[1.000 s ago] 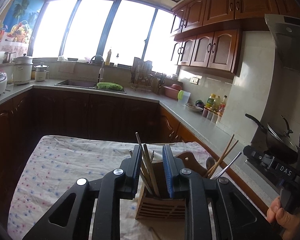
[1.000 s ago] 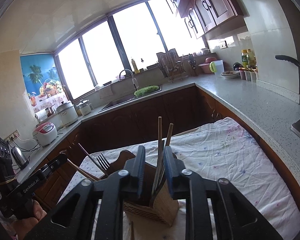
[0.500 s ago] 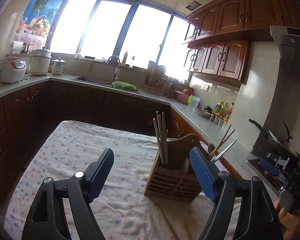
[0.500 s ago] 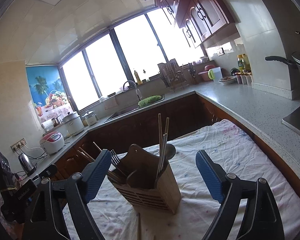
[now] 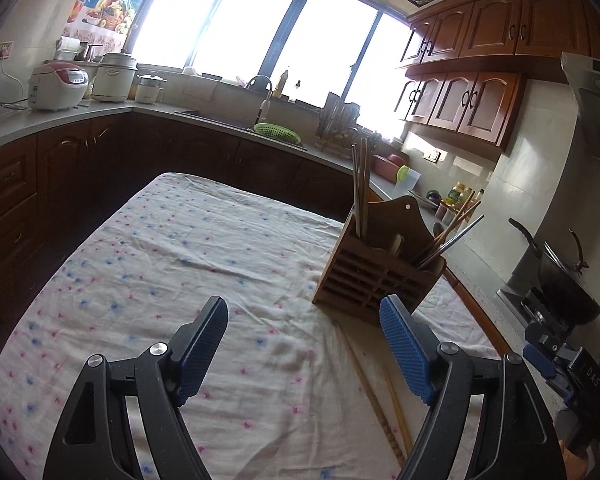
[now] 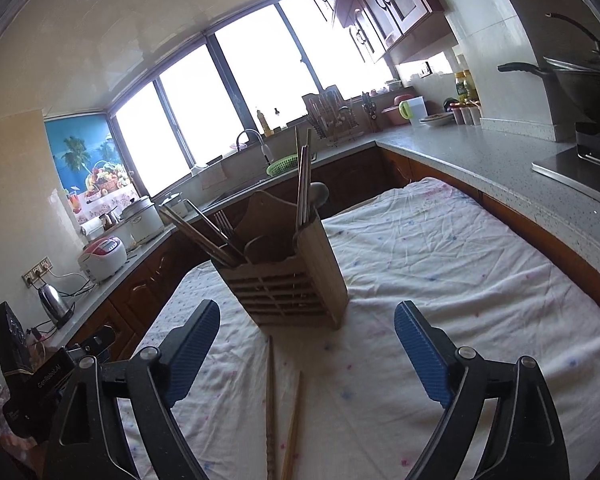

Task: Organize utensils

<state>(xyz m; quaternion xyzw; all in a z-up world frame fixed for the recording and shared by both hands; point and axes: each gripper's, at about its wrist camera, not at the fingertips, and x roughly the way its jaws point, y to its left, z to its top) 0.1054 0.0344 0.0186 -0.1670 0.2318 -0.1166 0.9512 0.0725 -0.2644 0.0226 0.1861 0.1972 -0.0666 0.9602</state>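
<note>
A wooden slatted utensil holder (image 5: 374, 276) (image 6: 290, 280) stands on the floral-cloth table (image 5: 188, 264) (image 6: 440, 264). It holds upright chopsticks (image 5: 360, 184) (image 6: 303, 176), slanted chopsticks (image 5: 454, 222) (image 6: 198, 232), a fork (image 6: 224, 220) and a spoon (image 6: 318, 194). Two loose chopsticks (image 5: 374, 388) (image 6: 280, 412) lie on the cloth in front of the holder. My left gripper (image 5: 304, 350) is open and empty, short of the holder. My right gripper (image 6: 306, 354) is open and empty above the loose chopsticks.
A stone counter (image 6: 500, 160) runs round the table, with a sink (image 5: 220, 120), rice cookers (image 5: 58, 86), a kettle (image 6: 54, 304), a dish rack (image 6: 328, 116), bottles (image 6: 466, 86) and a wok on the stove (image 5: 560, 280).
Both grippers opened from shut on chopsticks standing in the holder, then pulled back and tilted down. The chopsticks stay in the holder and two loose ones came into view.
</note>
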